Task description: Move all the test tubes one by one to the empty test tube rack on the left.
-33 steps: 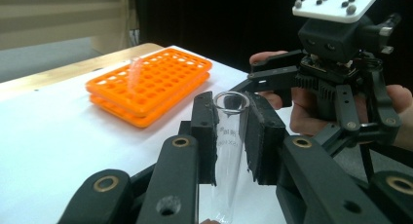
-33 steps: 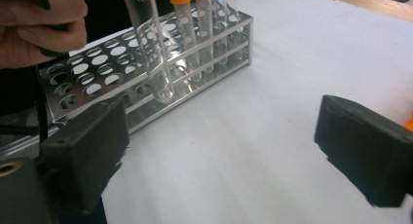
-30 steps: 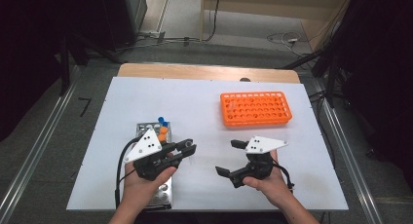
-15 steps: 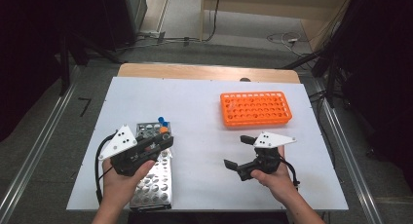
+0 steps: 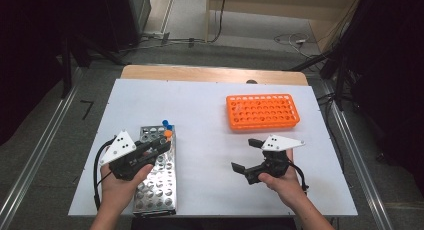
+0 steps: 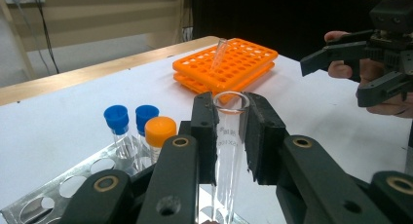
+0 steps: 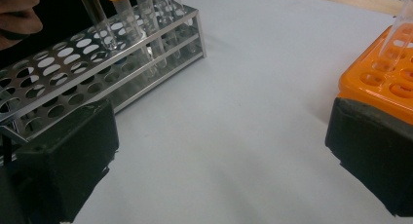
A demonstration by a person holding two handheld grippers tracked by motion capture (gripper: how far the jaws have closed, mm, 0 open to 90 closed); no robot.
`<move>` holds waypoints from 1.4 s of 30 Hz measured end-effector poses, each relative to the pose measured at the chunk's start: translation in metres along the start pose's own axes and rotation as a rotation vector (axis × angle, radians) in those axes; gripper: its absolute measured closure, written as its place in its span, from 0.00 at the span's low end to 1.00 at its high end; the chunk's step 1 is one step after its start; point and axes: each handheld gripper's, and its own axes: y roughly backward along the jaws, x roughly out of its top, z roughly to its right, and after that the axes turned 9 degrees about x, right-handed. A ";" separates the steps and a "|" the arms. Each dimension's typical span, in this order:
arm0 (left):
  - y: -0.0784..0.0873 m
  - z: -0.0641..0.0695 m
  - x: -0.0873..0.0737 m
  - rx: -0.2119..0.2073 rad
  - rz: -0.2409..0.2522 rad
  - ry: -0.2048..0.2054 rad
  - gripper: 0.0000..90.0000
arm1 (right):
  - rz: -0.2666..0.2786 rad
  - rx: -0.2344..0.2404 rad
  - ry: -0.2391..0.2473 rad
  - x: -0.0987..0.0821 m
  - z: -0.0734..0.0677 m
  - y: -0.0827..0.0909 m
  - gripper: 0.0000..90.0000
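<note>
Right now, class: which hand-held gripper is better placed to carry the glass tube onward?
Left. The left hand-held gripper is shut on the uncapped glass tube; the right hand-held gripper is open, holding nothing.

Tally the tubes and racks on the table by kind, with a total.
Blue-capped tubes: 2
Orange-capped tube: 1
Uncapped glass tube in the left gripper: 1
Clear tube in the orange rack: 1
Orange rack: 1
Metal rack: 1
Total: 7
</note>
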 end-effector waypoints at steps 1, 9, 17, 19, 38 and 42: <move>0.000 0.000 0.000 0.002 -0.001 -0.001 0.85 | 0.000 -0.001 -0.003 0.000 0.000 0.000 0.00; -0.004 0.001 -0.004 0.033 -0.031 -0.023 0.85 | 0.000 -0.005 -0.002 -0.001 0.002 0.000 0.00; -0.007 0.002 -0.007 0.033 -0.056 -0.039 0.84 | -0.004 -0.008 -0.007 -0.002 0.003 0.000 0.00; -0.007 0.002 -0.008 0.030 -0.052 -0.037 0.82 | -0.008 -0.010 -0.008 -0.003 0.003 -0.001 0.00; -0.002 0.002 0.002 0.001 -0.009 0.033 0.47 | 0.024 -0.066 -0.045 0.002 0.020 -0.003 0.03; -0.003 0.006 0.006 -0.010 -0.001 0.044 0.35 | 0.040 -0.104 -0.062 0.006 0.031 -0.006 0.07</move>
